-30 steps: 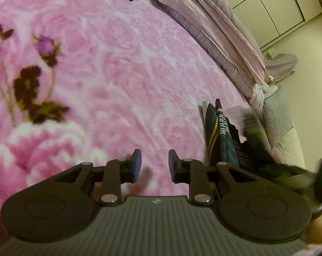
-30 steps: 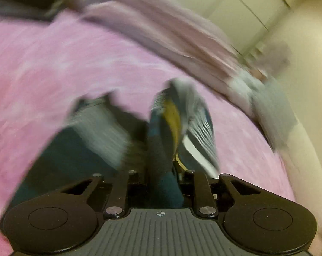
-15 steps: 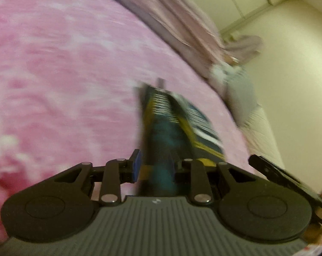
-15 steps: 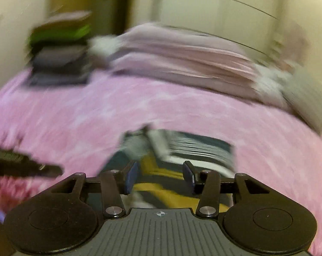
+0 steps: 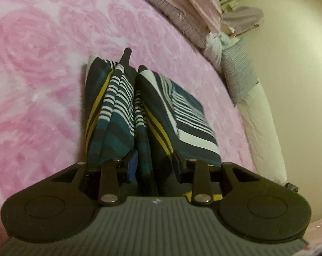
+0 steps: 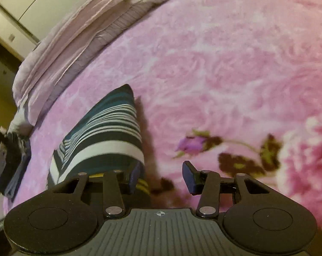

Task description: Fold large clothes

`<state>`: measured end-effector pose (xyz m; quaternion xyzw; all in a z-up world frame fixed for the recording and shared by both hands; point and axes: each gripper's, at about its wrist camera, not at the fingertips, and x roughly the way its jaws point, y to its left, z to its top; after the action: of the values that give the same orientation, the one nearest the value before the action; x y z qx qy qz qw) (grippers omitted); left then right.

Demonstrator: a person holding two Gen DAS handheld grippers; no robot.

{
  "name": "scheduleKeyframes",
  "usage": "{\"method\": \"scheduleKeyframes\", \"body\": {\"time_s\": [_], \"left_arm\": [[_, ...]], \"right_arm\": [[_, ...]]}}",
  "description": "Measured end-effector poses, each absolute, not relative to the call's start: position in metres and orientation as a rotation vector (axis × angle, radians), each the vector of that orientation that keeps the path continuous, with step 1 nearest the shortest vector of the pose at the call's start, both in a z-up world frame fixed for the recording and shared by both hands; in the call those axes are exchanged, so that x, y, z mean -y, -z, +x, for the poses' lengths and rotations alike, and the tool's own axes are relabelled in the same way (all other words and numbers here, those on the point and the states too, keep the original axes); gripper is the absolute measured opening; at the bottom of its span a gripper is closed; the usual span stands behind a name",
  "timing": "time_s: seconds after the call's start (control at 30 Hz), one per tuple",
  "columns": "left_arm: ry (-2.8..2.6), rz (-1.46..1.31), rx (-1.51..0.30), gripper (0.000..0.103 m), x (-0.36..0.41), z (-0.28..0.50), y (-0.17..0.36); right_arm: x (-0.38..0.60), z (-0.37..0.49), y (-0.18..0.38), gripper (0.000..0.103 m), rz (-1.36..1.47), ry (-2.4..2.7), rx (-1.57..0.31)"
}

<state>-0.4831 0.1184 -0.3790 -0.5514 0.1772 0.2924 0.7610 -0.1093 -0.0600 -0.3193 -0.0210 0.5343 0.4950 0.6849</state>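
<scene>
The striped garment (image 5: 148, 111) — teal, black, white and yellow — lies folded into a thick bundle on the pink floral blanket (image 5: 43, 64), near the bed's edge; the left gripper (image 5: 154, 166) has folds of it standing between its jaws, which have just been opening, and whether the pads still press the cloth I cannot tell. The right gripper (image 6: 163, 177) has its jaws parted with nothing between them — only blanket (image 6: 225, 64) shows in the gap; the garment (image 6: 105, 136) sits just beside its left finger.

Folded garment (image 5: 152, 115): teal, navy, white stripes, yellow bands. Blanket (image 5: 43, 49): pink rose pattern; purple bud, dark brown leaves in right view. Duvet (image 6: 60, 49): pale lilac. Tongs (image 6: 161, 178): black, blue pads.
</scene>
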Motion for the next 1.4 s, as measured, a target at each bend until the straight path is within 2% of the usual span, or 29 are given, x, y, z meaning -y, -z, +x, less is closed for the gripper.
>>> {"method": "scheduleKeyframes", "body": {"time_s": [0.2,0.23,0.37,0.57,0.87,1.0,1.07,1.2,1.27,1.33,1.4], "left_arm": [[-0.634,-1.18,-0.386,0.03,-0.129,-0.469,0.381],[-0.62,-1.161,-0.377,0.017,-0.128,-0.467,0.377],[-0.608,-1.05,-0.324,0.013,-0.117,-0.468,0.355],[-0.685,-0.879,-0.295,0.013,-0.098,-0.503,0.329],[-0.768,-0.926,-0.316,0.014,-0.099,-0.526,0.367],[-0.783,-0.943,-0.296,0.021,-0.104,-0.528,0.378],[-0.803,-0.922,-0.311,0.023,-0.1,-0.528,0.374],[-0.869,-0.834,-0.358,0.024,-0.078,-0.531,0.347],[-0.865,-0.822,-0.338,0.024,-0.063,-0.538,0.335],[-0.847,-0.816,-0.316,0.024,-0.047,-0.545,0.323],[-0.827,-0.812,-0.304,0.024,-0.032,-0.549,0.315]], "right_arm": [[0.038,-0.119,0.327,0.04,-0.119,-1.127,-1.163],[0.036,-0.123,0.326,0.037,-0.143,-1.135,-1.143],[0.023,-0.152,0.316,0.014,-0.297,-1.186,-1.012],[0.007,-0.207,0.302,0.012,-0.485,-1.279,-0.809],[-0.009,-0.248,0.316,0.012,-0.607,-1.304,-0.701],[-0.004,-0.253,0.328,0.012,-0.639,-1.34,-0.6],[0.003,-0.252,0.328,0.013,-0.628,-1.352,-0.571],[0.022,-0.242,0.312,0.017,-0.559,-1.347,-0.665],[0.035,-0.241,0.303,0.032,-0.537,-1.337,-0.685],[0.046,-0.242,0.296,0.042,-0.527,-1.337,-0.689],[0.055,-0.243,0.29,0.044,-0.513,-1.345,-0.696]]}}
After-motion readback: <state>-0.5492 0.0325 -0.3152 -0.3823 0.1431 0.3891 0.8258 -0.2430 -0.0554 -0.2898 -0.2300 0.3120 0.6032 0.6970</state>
